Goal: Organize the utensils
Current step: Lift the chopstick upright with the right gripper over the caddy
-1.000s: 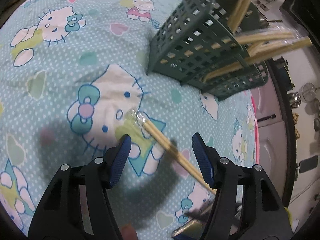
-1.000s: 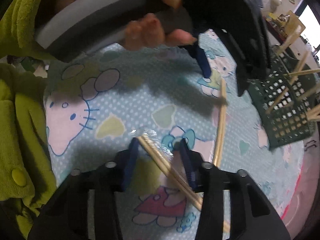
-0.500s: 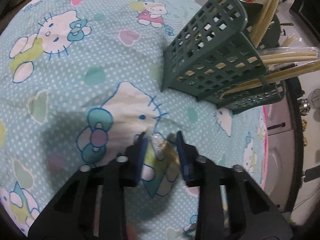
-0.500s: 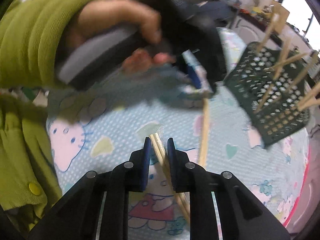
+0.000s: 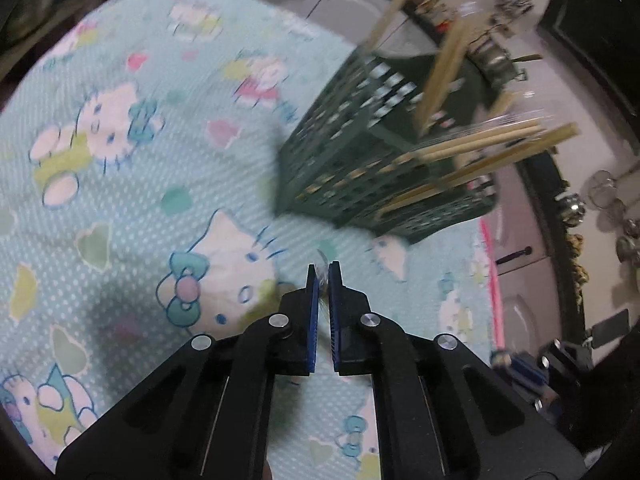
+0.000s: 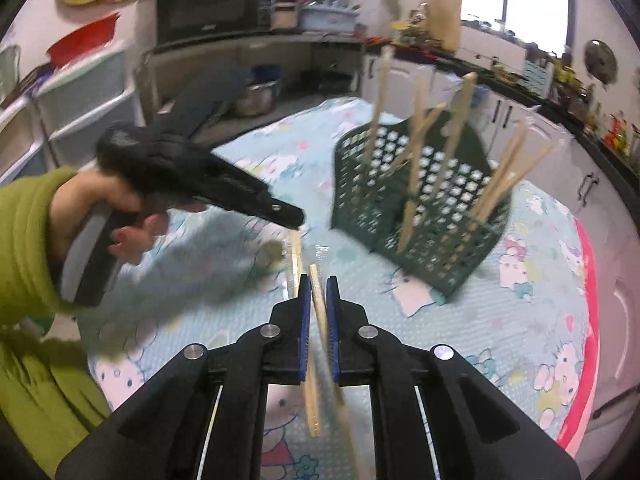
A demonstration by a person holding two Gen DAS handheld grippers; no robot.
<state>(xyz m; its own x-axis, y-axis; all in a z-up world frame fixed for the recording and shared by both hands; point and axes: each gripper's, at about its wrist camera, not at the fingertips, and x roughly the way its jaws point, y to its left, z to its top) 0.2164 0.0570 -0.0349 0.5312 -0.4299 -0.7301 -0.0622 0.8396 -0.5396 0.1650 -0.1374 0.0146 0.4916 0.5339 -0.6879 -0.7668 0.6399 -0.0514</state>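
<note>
My left gripper (image 5: 323, 270) is shut on the plastic-wrapped tip of a pair of wooden chopsticks (image 5: 322, 261); the same pair hangs below it in the right wrist view (image 6: 297, 256), lifted off the cloth. My right gripper (image 6: 316, 282) is shut on another wrapped pair of chopsticks (image 6: 318, 300), also raised. A dark green perforated utensil basket (image 5: 360, 148) stands ahead on the table with several chopstick pairs leaning in it; it also shows in the right wrist view (image 6: 420, 204). The left gripper appears in that view (image 6: 294, 216) at left.
The round table carries a light blue cartoon-cat cloth (image 5: 120, 160) with a pink rim (image 6: 588, 320). Kitchen counters, cabinets and a microwave (image 6: 208, 6) surround it. My green-sleeved arm (image 6: 28, 240) fills the left of the right wrist view.
Both grippers closed on their chopstick pairs and lifted them off the cloth. Both views tilted up and drew nearer the green basket.
</note>
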